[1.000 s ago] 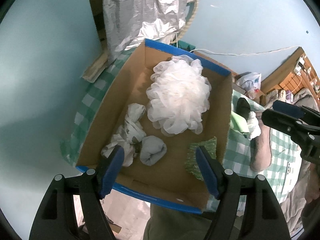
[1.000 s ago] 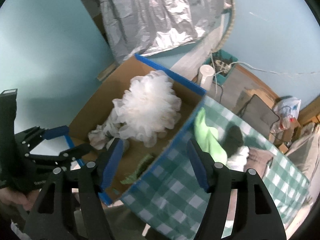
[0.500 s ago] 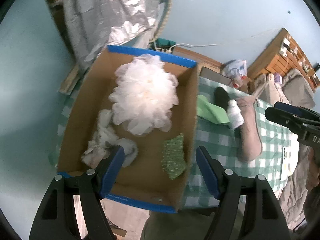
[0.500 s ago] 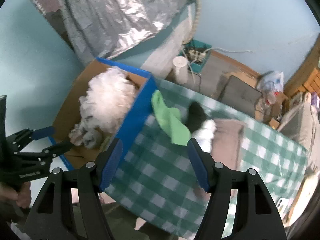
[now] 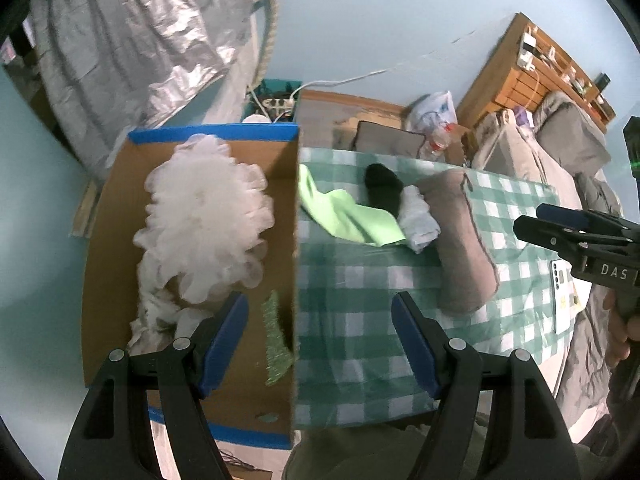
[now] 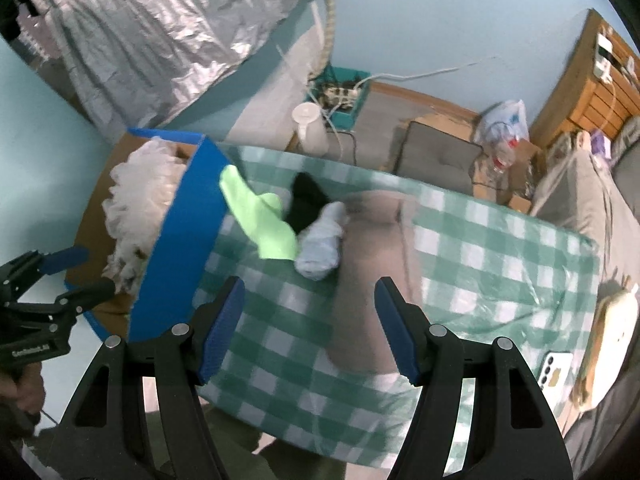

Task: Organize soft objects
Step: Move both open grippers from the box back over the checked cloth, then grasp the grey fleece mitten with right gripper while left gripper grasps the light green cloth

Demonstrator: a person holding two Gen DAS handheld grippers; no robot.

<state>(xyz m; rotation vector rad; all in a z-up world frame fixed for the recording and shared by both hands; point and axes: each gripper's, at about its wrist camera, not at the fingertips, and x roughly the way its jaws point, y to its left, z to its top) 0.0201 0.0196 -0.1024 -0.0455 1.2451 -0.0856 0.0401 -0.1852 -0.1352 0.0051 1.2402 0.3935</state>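
Nearest me, both my left gripper (image 5: 320, 340) and right gripper (image 6: 306, 326) hang with jaws wide, holding nothing. On the left the cardboard box (image 5: 192, 408) already holds the white pouf (image 5: 204, 220) and green scrubber (image 5: 276, 344). Farther right, on the table (image 5: 360, 344), the green cloth (image 5: 340, 216), black sock (image 5: 382, 188), pale sock (image 5: 418, 220) and grey cushion (image 5: 460, 240) are not yet boxed.

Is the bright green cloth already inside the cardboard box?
No, the green cloth lies on the checked tablecloth beside the cardboard box, outside its wall.
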